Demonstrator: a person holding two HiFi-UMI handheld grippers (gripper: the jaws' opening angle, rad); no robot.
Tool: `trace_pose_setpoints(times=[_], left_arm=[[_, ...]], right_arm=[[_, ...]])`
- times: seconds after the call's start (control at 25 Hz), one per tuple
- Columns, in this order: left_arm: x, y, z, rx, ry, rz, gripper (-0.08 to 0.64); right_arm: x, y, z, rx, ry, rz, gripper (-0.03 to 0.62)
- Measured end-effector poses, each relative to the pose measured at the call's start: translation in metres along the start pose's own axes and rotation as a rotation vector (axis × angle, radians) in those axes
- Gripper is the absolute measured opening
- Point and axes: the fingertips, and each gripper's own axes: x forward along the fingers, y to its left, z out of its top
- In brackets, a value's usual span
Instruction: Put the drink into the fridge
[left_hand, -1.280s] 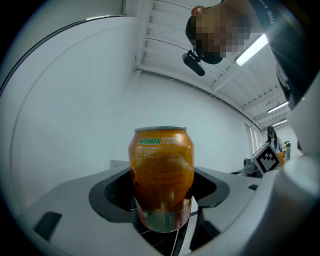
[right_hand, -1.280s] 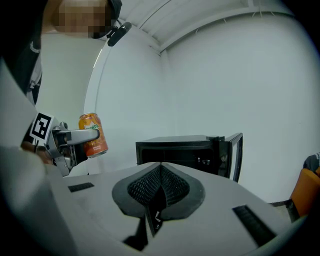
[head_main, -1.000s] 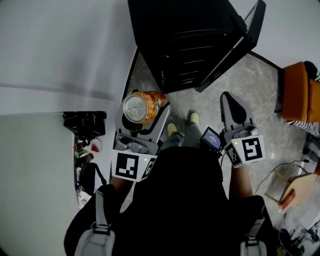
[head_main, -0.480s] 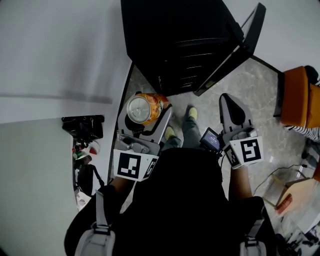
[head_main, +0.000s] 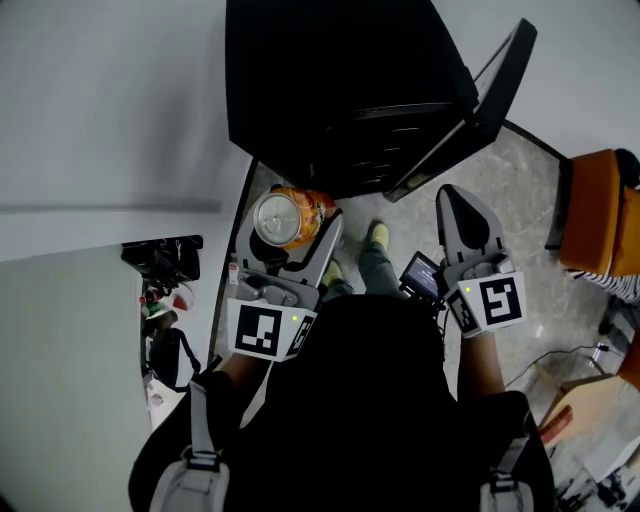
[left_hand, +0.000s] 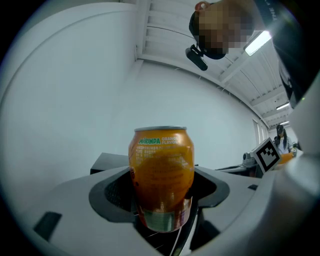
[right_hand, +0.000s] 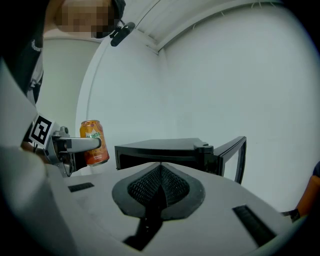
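Clamping the orange can mid-frame, the left gripper shows its label; only the head view shows its silver top. The right gripper has jaws together, empty.

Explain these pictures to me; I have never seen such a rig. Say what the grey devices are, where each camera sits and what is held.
There is no robot here: a person holds a two-jaw tool in each hand. The top-down picture comes from a camera on the person's head. The other two come from cameras riding on the tools, each looking along its own jaws. The left gripper is shut on an upright orange drink can. The right gripper has its jaws together and holds nothing. The cubes with square markers are part of the tools. Ahead, on the stone floor, stands a black fridge with its door open.
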Motion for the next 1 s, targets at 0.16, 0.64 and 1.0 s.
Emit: trace_pose_setpoints(times=[0.16,0.64,1.0], left_arm=[[0.018,-0.005,-0.003,0.003,0.011,0.012,0.336],[0.055,-0.014,-0.014,0.011,0.036,0.071,0.336],[0.064,-0.012,-0.019,0.020,0.035,0.126,0.336]], right_arm=[[0.008,-0.015,-0.003,0.006,0.019,0.031,0.012],[0.041,-0.037,0.019,-0.005,-0.043,0.121,0.012],[0.049,-0.048,0.021,0.017,-0.049,0.191,0.012]])
